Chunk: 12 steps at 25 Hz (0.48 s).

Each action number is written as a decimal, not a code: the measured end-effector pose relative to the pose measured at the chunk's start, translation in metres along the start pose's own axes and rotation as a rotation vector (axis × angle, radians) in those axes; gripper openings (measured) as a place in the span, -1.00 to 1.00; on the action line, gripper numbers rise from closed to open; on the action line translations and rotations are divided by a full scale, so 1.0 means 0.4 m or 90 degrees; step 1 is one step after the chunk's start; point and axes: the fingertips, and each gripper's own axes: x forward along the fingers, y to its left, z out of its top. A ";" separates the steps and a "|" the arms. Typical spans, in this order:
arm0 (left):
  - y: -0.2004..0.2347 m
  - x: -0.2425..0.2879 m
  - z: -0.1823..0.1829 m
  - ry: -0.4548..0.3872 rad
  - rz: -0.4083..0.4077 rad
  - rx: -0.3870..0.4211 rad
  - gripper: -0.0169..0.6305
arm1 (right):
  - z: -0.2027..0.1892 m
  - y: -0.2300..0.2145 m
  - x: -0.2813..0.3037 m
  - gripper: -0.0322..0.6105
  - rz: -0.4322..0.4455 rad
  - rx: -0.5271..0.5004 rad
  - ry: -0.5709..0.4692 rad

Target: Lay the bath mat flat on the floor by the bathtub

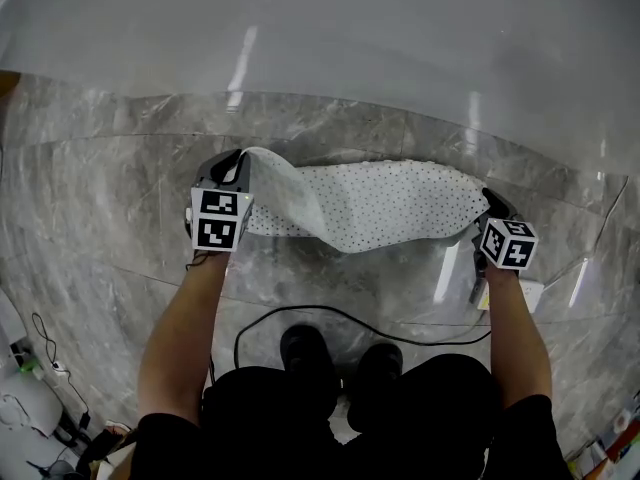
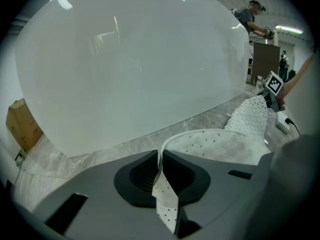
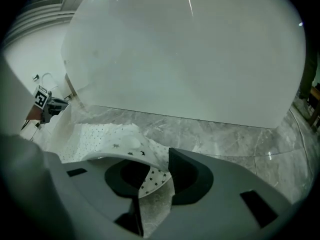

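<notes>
Grey left gripper (image 2: 161, 155), grey right gripper (image 3: 150, 166), black pads (image 2: 137, 176), black-and-white marker cubes (image 1: 220, 219), black clothes (image 1: 420, 418), black shoes (image 1: 305, 353)

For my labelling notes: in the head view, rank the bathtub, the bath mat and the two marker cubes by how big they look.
1. bathtub
2. bath mat
3. left marker cube and right marker cube: nearly alike. The left looks slightly bigger, maybe only from nearness, so they stay unranked.

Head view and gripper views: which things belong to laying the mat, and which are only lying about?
For the job: bath mat, floor, bathtub, left gripper clamped on the mat, right gripper with jaws apart around its other end.
Lying about: black cable on the floor, cardboard box beside the tub.
</notes>
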 end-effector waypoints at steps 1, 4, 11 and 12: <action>0.011 -0.001 0.000 0.000 0.008 -0.001 -0.84 | -0.005 -0.001 0.001 -0.50 0.000 0.002 0.002; 0.043 -0.012 0.008 -0.002 0.032 -0.016 -0.83 | -0.011 0.001 0.002 -0.50 0.004 0.016 0.004; 0.119 -0.034 -0.013 0.010 0.086 -0.037 -0.86 | -0.011 -0.009 0.005 -0.69 -0.003 0.020 -0.022; 0.129 -0.037 -0.016 0.012 0.095 -0.038 -0.87 | -0.007 -0.009 0.005 -0.71 -0.006 0.010 -0.025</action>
